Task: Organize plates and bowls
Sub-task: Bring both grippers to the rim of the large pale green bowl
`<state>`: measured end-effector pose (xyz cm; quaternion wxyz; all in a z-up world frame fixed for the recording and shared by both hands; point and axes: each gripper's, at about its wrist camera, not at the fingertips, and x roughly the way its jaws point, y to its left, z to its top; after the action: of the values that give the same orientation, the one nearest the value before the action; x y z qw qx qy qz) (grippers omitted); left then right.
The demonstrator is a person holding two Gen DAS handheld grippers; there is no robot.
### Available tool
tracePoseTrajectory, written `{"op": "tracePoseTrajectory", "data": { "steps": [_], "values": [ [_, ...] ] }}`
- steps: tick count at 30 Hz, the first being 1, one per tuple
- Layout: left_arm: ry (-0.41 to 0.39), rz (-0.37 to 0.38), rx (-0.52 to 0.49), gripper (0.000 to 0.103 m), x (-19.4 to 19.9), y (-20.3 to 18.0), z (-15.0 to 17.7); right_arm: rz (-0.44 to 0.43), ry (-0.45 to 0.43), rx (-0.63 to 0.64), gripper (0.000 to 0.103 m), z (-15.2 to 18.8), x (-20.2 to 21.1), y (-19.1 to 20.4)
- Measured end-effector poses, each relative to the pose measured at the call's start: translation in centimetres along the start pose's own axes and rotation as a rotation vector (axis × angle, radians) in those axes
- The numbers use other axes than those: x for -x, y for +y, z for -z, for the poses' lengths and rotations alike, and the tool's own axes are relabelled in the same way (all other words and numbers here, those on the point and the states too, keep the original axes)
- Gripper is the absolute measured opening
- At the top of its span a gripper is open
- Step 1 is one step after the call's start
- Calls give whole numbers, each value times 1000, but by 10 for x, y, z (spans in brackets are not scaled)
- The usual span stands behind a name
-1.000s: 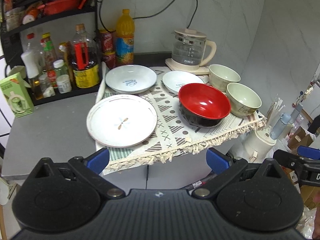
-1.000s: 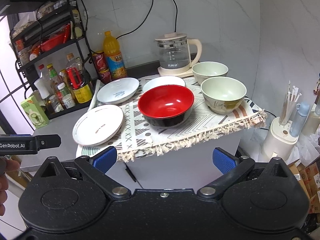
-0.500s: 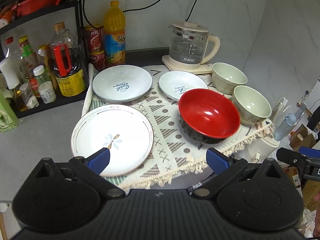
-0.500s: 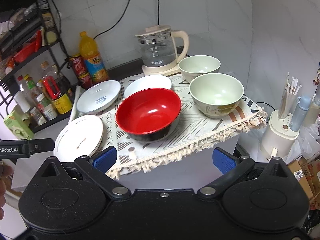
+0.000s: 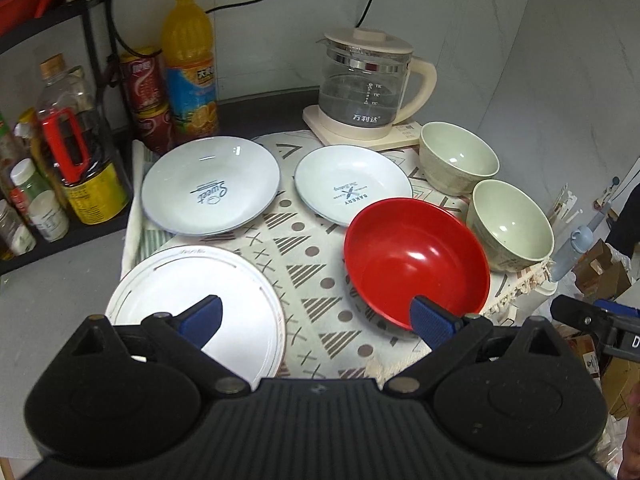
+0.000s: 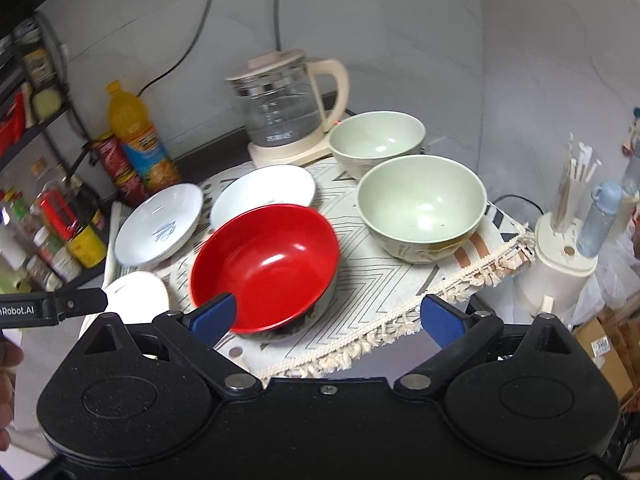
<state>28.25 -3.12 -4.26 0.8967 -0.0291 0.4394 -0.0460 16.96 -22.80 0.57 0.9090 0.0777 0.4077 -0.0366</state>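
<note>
On a patterned cloth (image 5: 312, 264) lie a large white plate (image 5: 192, 296) at the front left, two white printed plates (image 5: 210, 190) (image 5: 352, 182) behind it, a red bowl (image 5: 416, 260) (image 6: 266, 264) at the front right, and two pale green bowls (image 5: 512, 224) (image 5: 458, 156) on the right. They also show in the right wrist view, the near green bowl (image 6: 420, 206) and the far one (image 6: 376, 138). My left gripper (image 5: 316, 318) is open above the front edge, between the large plate and the red bowl. My right gripper (image 6: 328, 316) is open, over the cloth's front edge.
A glass kettle (image 5: 366, 84) stands at the back of the cloth. Bottles and cans (image 5: 188, 68) line the left back, with a black shelf rack (image 5: 48, 20) beside them. A white holder with straws (image 6: 560, 268) stands right of the table.
Both grippers have moved forward toward the table; the dishes appear larger and nearer. The right view has swung right. Nothing has been grasped.
</note>
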Motion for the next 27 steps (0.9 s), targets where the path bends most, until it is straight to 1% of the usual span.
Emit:
{"op": "tracePoseTrajectory", "data": {
  "steps": [8,11,14,17,21,23,24,27],
  "values": [
    [35,30,-16,98,-28,-19,-23,31,47,-47,92,-13,-21,-18],
    [35,36,-23,97,-38,-29,-32,41,62,-62,90,-19,-32,-27],
    [46,18,-25,97,-51,-39,-45,36,69,-66,89,-26,-43,-36],
    [40,36,-32,97,-60,-51,-57,44,85,-88,89,-34,-53,-49],
    [53,46,-60,97,-78,-68,-69,49,77,-107,88,-44,-62,-65],
    [62,59,-74,97,-87,-77,-73,47,86,-132,86,-48,-69,-75],
    [66,62,-84,97,-92,-82,-75,46,91,-136,83,-49,-72,-78],
    [78,81,-101,95,-104,-95,-81,54,105,-150,78,-51,-82,-90]
  ]
}}
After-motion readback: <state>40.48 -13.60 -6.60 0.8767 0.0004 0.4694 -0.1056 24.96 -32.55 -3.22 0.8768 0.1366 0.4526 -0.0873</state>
